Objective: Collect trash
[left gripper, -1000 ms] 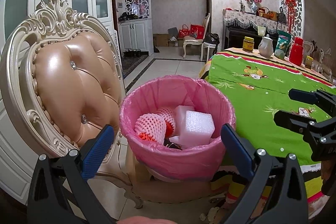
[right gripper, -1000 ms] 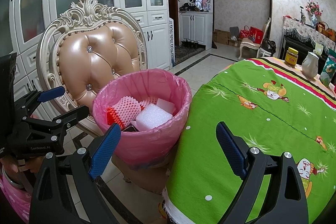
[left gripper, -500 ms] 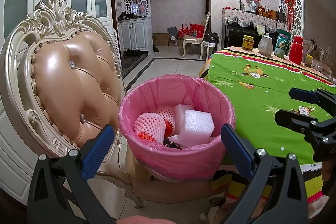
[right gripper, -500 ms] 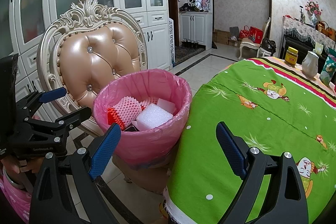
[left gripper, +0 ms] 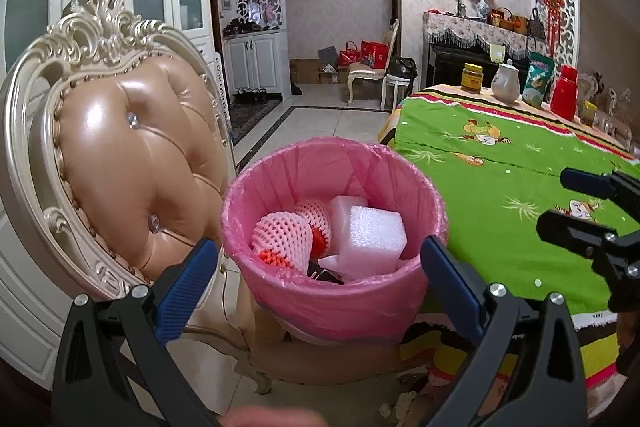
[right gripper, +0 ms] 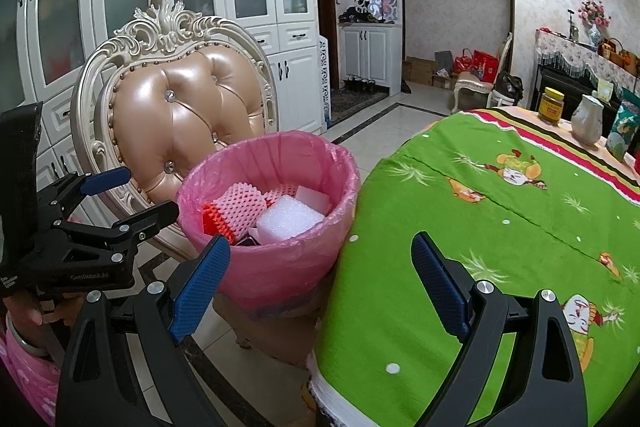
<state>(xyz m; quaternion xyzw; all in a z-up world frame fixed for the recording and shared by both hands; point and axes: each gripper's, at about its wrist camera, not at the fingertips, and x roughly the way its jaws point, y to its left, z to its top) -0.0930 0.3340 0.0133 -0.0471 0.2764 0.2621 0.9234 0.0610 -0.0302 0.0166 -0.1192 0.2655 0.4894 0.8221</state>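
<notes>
Hovering spread and empty, left claw point(left gripper: 316, 269) and right claw point(right gripper: 320, 277) face pink bin point(left gripper: 340, 303), lettering unreadable

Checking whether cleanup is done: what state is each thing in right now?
Left tongs: open, empty.
Right tongs: open, empty.
Pink-lined trash bin: upright on the chair seat, uncovered, partly full.
White foam block: inside the bin, on top.
Pink foam fruit net: inside the bin.
Yellow-lidded jar: upright, lid on.
</notes>
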